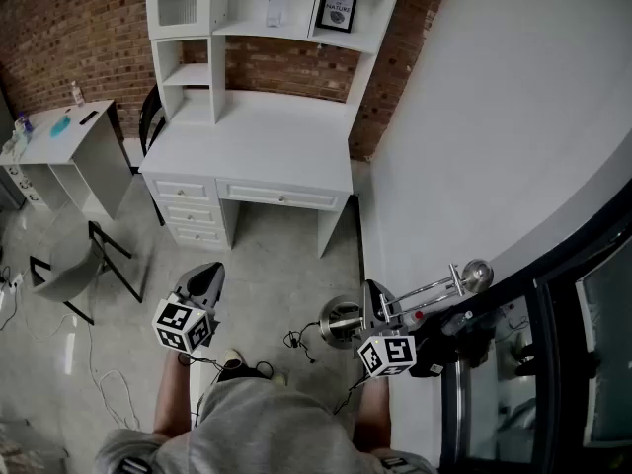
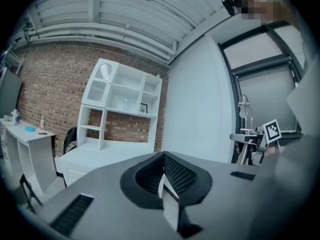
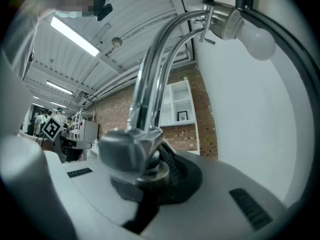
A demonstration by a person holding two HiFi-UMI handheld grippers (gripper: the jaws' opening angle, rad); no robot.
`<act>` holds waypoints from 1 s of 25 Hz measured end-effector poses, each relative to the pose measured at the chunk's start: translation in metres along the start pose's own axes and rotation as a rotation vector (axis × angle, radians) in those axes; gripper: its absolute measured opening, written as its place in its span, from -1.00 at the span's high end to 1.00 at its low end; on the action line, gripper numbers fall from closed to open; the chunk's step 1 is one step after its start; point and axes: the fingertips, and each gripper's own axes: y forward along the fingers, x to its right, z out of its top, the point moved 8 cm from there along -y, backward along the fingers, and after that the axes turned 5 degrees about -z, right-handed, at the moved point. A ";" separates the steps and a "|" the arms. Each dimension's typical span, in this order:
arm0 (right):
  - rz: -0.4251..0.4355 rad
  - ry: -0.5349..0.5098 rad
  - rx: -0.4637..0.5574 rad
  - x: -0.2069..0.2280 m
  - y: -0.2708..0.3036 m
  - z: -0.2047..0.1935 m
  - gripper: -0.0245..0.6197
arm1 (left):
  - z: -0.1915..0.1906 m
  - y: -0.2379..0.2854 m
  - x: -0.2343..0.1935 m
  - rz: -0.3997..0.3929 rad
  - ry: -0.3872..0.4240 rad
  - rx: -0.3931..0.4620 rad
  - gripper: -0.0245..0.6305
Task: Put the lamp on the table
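Grey-shirted person [image 1: 252, 428] fills the bottom of the head view, standing on a concrete floor [image 1: 281, 250] with two pairs of tongs, one per hand. Two benches show. One large white bench [image 1: 257, 141] with a shelf hutch stands against the brick wall, its top bare. One smaller side bench [image 1: 64, 131] at the left carries a few small items. One folding chair [image 1: 74, 260] stands in front of the side bench.

One lamp [image 1: 425, 289], chrome, is beside the white wall at the person's right, well apart from the large bench's right front corner. The right tongs [image 1: 374, 289] are clamped on its stem. The left tongs [image 1: 210, 269] are pressed together on nothing. One framed picture [image 1: 336, 11] sits on the hutch's upper right shelf.

Only the head view shows the lamp's round base [image 1: 341, 322] and the cord [image 1: 296, 342] trailing on the floor. Only the right gripper view shows the white bulb [image 3: 257, 41] at the end of the curved arm. The left gripper view alone shows the right tongs' marker cube [image 2: 272, 130] from the side.
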 end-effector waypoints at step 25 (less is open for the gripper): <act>0.116 0.046 0.005 -0.003 0.023 -0.008 0.86 | 0.003 -0.004 0.004 0.070 -0.007 0.004 0.91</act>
